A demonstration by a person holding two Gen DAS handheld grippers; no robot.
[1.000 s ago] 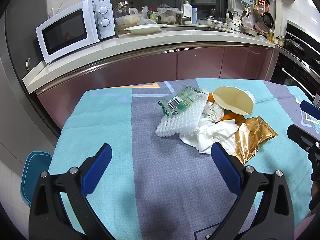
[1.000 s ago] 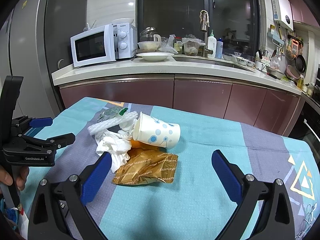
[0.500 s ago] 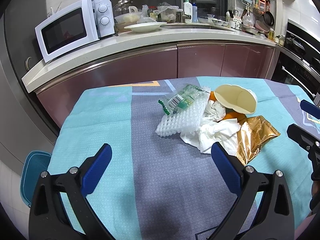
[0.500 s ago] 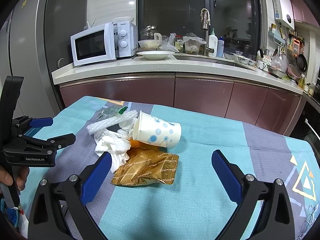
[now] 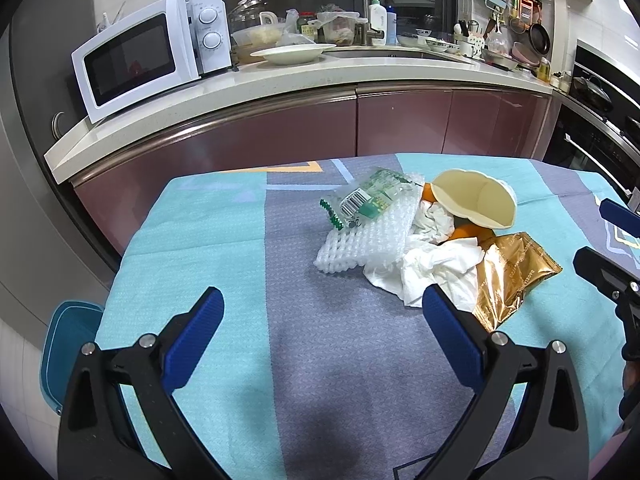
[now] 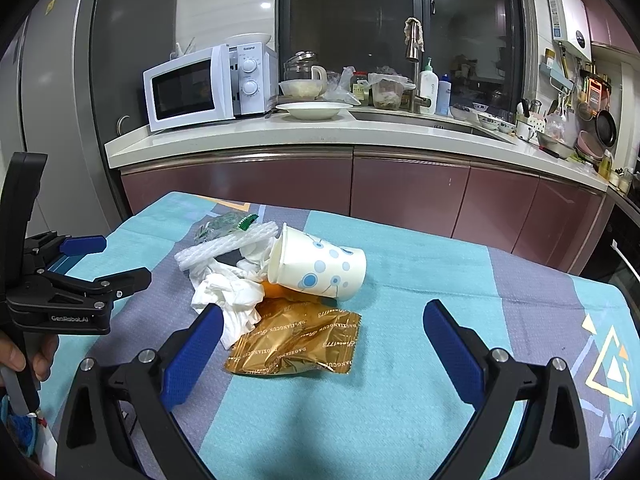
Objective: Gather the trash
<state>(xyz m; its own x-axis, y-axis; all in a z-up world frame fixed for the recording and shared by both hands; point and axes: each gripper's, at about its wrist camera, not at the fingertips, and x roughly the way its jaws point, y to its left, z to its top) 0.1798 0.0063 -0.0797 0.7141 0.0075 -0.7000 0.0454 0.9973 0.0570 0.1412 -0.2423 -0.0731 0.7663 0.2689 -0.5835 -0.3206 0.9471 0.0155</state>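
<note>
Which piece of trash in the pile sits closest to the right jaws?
The gold wrapper: it lies flat at the pile's near edge, just ahead of the right gripper, while the cup, tissue and foam net sit farther back.

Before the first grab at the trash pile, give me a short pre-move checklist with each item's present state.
1. Left claw open and holding nothing: ok.
2. Right claw open and holding nothing: ok.
3. Gold wrapper lies flat, nearest the right claw, top side uncovered: ok.
4. Paper cup on its side, resting on the pile; may roll if the pile is disturbed: not ok.
5. White tissue free of the foam net: cannot tell, they overlap.
6. Bin or bag for the trash in view: not ok, none is clearly seen.
</note>
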